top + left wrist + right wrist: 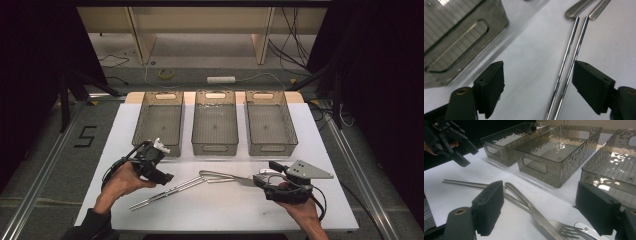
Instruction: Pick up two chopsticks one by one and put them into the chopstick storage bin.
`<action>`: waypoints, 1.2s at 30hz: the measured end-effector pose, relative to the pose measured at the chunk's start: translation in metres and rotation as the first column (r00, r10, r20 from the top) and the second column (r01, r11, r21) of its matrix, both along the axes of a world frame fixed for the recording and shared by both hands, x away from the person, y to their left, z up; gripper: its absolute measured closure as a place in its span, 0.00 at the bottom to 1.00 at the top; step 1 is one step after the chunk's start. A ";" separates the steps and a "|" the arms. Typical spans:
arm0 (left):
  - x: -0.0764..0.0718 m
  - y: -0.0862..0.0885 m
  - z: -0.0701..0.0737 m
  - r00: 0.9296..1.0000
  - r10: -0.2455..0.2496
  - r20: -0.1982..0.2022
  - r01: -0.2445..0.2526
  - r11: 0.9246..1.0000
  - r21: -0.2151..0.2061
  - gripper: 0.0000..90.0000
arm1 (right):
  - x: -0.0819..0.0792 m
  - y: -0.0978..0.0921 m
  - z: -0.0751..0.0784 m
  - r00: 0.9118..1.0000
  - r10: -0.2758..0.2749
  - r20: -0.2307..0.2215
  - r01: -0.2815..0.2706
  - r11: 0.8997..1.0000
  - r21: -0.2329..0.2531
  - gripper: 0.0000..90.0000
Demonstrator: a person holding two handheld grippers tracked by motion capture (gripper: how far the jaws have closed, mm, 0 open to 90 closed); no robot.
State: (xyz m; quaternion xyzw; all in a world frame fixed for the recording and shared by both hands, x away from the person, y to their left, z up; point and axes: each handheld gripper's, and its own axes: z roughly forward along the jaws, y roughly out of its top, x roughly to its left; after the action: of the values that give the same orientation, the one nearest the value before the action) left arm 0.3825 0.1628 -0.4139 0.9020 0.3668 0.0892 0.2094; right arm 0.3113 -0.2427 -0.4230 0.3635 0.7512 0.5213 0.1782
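Note:
A pair of metal chopsticks (167, 191) lies slanted on the white table (220, 210), left of centre. A knife (235, 179) and other cutlery lie just to their right. My left gripper (162, 176) hovers open above the chopsticks' upper end; in the left gripper view the chopsticks (566, 62) run up between the jaws, close to the right one. My right gripper (265, 172) is open and low over the cutlery. In the right gripper view the knife (534, 215) and a fork (566, 231) lie between its jaws, and the left gripper (461, 152) shows at top left.
Three clear grey bins stand in a row at the table's back: left (170, 148), middle (215, 147), right (272, 147). All look empty. The left bin's handled end wall (461, 37) is close to my left gripper. Bare table lies along the front edge.

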 end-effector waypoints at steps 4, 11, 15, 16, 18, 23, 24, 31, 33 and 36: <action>-0.003 0.000 -0.007 0.999 -0.023 -0.032 0.024 0.999 0.025 0.37 | 0.000 0.001 0.000 1.000 0.003 0.000 -0.003 1.000 -0.004 0.27; -0.004 0.000 -0.023 0.993 -0.066 -0.096 0.074 0.994 0.078 0.48 | 0.000 0.001 0.000 1.000 0.007 -0.006 -0.007 1.000 -0.012 0.27; -0.004 0.000 -0.028 0.990 -0.078 -0.117 0.089 0.992 0.093 0.55 | 0.000 0.002 -0.001 1.000 0.009 -0.008 -0.009 1.000 -0.011 0.27; -0.005 0.000 -0.029 0.989 -0.076 -0.124 0.089 0.991 0.097 0.56 | 0.000 0.002 -0.001 1.000 0.009 -0.010 -0.009 1.000 -0.013 0.27; -0.005 0.000 -0.031 0.989 -0.075 -0.130 0.089 0.991 0.102 0.59 | 0.000 0.002 -0.001 1.000 0.009 -0.012 -0.009 1.000 -0.014 0.27; -0.006 0.001 -0.037 0.982 -0.097 -0.162 0.117 0.986 0.116 0.65 | 0.001 0.002 -0.001 1.000 0.009 -0.015 -0.009 1.000 -0.015 0.27; -0.006 0.001 -0.038 0.981 -0.102 -0.166 0.122 0.985 0.118 0.66 | 0.001 0.002 -0.001 1.000 0.008 -0.014 -0.009 1.000 -0.012 0.27; -0.007 0.001 -0.043 0.978 -0.112 -0.179 0.135 0.983 0.126 0.71 | 0.001 0.002 -0.001 1.000 0.012 -0.018 -0.012 1.000 -0.016 0.27; -0.008 0.001 -0.044 0.977 -0.115 -0.181 0.138 0.983 0.123 0.73 | 0.001 0.002 -0.001 1.000 0.011 -0.017 -0.011 1.000 -0.018 0.27; -0.008 0.000 -0.044 0.975 -0.123 -0.186 0.148 0.981 0.124 0.76 | 0.001 0.002 -0.001 1.000 0.011 -0.018 -0.011 1.000 -0.018 0.27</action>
State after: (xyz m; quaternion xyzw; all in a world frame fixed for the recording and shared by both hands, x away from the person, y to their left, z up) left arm 0.3743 0.1633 -0.4581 0.9415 0.3146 0.0187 0.1190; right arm 0.3120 -0.2407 -0.4243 0.3625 0.7595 0.5121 0.1719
